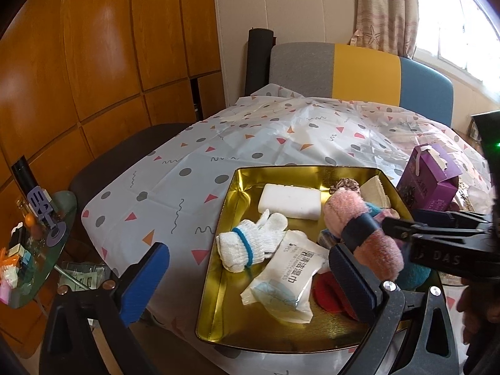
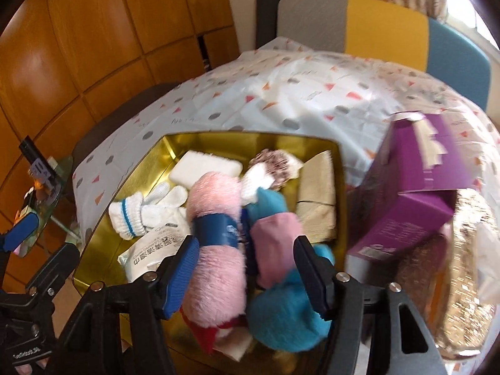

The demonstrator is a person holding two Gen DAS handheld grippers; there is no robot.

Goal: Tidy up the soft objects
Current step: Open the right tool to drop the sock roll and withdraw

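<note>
While left gripper (image 1: 250, 284) gapes wide, right gripper (image 2: 247, 268) straddles pink roll (image 2: 215, 250), pads apart; gold tray (image 1: 218, 281) beneath.

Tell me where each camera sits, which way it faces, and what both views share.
Left wrist: on the left tool, angled down over the gold tray; its open blue-padded fingers show, the right tool reaching in from the right.
Right wrist: on the right tool, angled down into the tray; its fingers flank the pink fuzzy roll, not pressing.
Shared: tray, roll, white glove, purple box.
</note>
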